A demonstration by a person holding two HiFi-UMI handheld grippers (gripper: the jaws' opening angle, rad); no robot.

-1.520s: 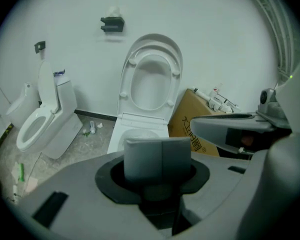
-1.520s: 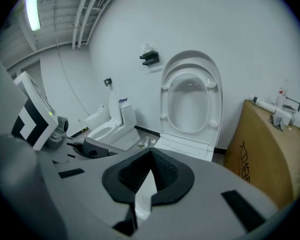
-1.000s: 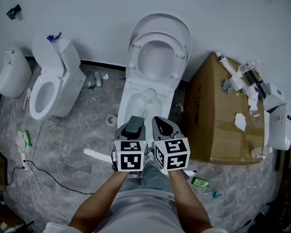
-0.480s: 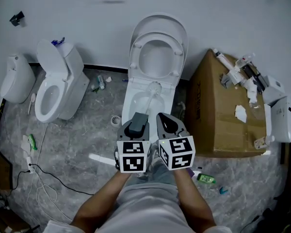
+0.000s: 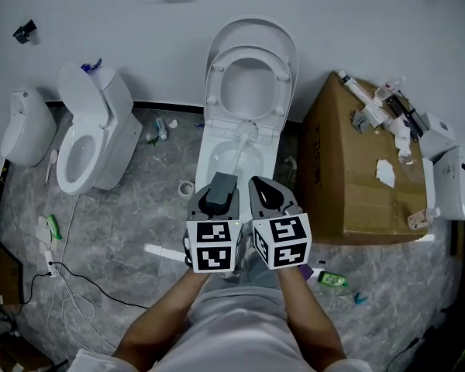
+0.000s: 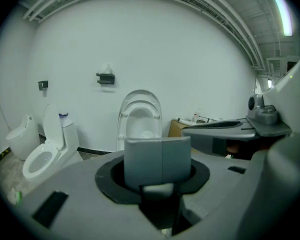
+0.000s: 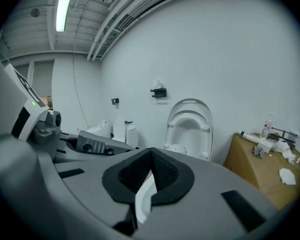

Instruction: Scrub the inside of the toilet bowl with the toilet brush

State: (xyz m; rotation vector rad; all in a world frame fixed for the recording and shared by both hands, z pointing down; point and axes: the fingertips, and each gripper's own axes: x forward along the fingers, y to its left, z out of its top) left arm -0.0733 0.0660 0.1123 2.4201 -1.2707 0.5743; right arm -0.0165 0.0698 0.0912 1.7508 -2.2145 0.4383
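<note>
left jaws clamp toilet brush (image 5: 245, 132), head in bowl (image 5: 206, 163).

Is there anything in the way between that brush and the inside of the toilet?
Nothing visible. The lid and seat are raised, and the toilet brush has its head inside the bowl, its handle running back to the left gripper.
</note>
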